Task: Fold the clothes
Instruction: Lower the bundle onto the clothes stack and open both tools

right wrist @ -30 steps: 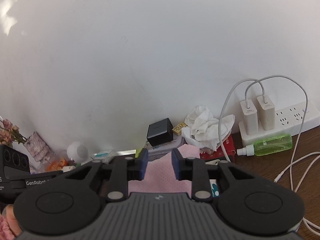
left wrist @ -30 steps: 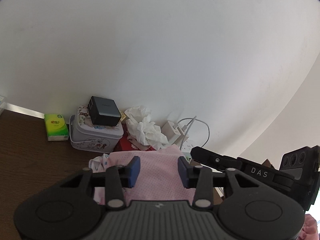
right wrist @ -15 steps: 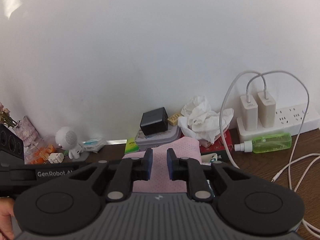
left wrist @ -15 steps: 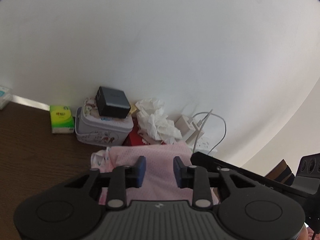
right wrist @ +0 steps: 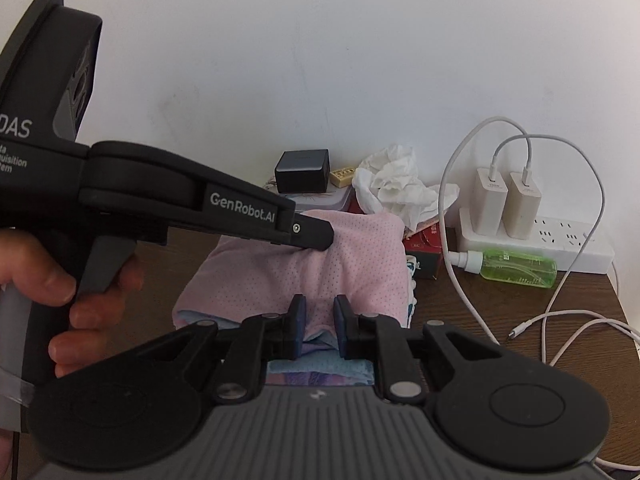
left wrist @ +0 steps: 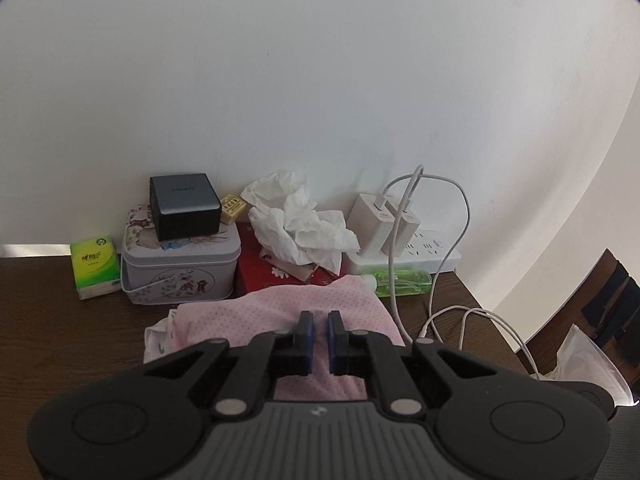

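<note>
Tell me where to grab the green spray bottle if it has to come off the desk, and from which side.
Take the green spray bottle across its clear body, coming down from above. It lies on its side along the power strip, white cap pointing left, and a white cable crosses the cap end, so stay clear of that end.

Dark wooden table (left wrist: 48, 320) bears pink garment (left wrist: 248, 312), tin (left wrist: 180, 272), power strip (right wrist: 560, 240).

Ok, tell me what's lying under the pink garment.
Under the pink garment, a light blue cloth and a purple layer peek out at the near edge, with a white printed piece at one side. How far they extend underneath is covered.
</note>
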`<state>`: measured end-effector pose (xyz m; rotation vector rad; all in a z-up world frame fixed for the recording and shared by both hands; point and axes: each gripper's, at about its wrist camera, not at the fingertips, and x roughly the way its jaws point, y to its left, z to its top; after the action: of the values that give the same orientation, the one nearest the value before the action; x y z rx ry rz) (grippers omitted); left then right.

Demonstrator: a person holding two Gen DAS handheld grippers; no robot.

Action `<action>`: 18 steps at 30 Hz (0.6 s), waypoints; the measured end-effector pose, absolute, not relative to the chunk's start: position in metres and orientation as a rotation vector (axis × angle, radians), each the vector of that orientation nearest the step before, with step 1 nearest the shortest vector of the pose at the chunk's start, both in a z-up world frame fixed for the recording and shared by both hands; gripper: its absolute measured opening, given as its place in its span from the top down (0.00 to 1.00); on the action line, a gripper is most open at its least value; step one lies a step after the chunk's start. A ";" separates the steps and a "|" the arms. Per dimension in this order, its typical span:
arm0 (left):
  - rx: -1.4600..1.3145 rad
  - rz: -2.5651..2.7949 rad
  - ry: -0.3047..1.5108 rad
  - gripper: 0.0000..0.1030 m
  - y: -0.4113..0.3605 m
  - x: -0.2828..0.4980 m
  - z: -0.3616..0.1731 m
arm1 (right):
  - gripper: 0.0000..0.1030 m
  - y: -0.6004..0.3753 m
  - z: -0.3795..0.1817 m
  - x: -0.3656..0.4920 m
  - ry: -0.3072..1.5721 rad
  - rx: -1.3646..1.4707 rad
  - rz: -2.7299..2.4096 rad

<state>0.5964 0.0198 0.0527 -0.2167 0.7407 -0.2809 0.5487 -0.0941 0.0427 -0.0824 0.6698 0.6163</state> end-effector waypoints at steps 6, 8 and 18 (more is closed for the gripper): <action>-0.205 -0.287 0.705 0.93 0.023 0.587 0.063 | 0.84 -0.095 0.046 0.547 0.669 -0.062 0.630; -0.199 -0.308 0.652 0.88 0.029 0.574 0.079 | 0.84 -0.100 0.061 0.546 0.639 -0.059 0.634; -0.065 -0.277 0.674 0.98 0.044 0.536 0.084 | 0.90 -0.096 0.085 0.581 0.679 0.046 0.656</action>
<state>0.5364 0.0442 0.0839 -0.0652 0.6742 -0.2770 0.5809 -0.0957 0.0848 0.0458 0.6793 0.6558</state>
